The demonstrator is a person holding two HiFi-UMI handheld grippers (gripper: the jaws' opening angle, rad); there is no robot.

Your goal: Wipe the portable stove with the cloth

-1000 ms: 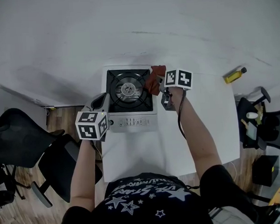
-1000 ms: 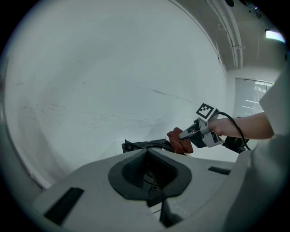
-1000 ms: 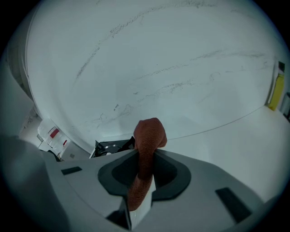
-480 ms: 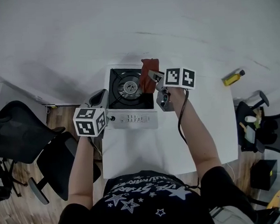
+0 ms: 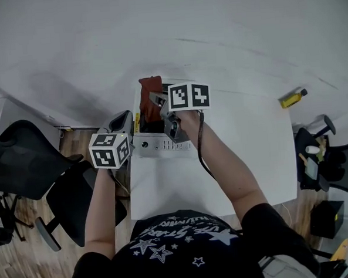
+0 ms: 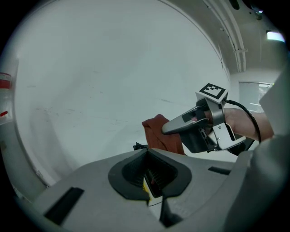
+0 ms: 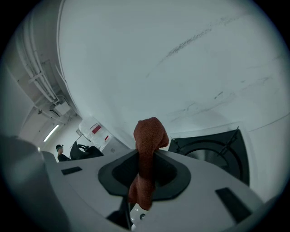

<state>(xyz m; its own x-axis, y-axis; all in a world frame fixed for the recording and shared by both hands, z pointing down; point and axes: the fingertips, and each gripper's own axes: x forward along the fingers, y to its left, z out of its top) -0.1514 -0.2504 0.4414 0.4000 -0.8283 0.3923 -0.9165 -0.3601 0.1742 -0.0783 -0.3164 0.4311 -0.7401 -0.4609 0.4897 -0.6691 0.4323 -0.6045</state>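
Observation:
The portable stove (image 5: 162,146) sits at the back left of the white table (image 5: 245,154), with its black burner (image 7: 213,152) showing in the right gripper view. My right gripper (image 5: 154,101) is shut on a rust-red cloth (image 5: 150,94) over the stove's back left part. The cloth (image 7: 147,136) sticks up out of the jaws. My left gripper (image 5: 126,122) sits at the stove's left edge. Its jaws (image 6: 149,179) look closed on that rim, with a yellow label in the narrow gap. From the left gripper view, the cloth (image 6: 161,133) and the right gripper (image 6: 181,127) are straight ahead.
A small yellow bottle (image 5: 292,97) lies at the table's far right. Black office chairs stand to the left (image 5: 23,168) and to the right (image 5: 340,160) of the table. A white wall rises behind the stove. A person (image 7: 61,153) is far off in the right gripper view.
My right gripper has carried the cloth leftward across the stove, from its back right corner to its back left. The left gripper has stayed at the stove's left edge.

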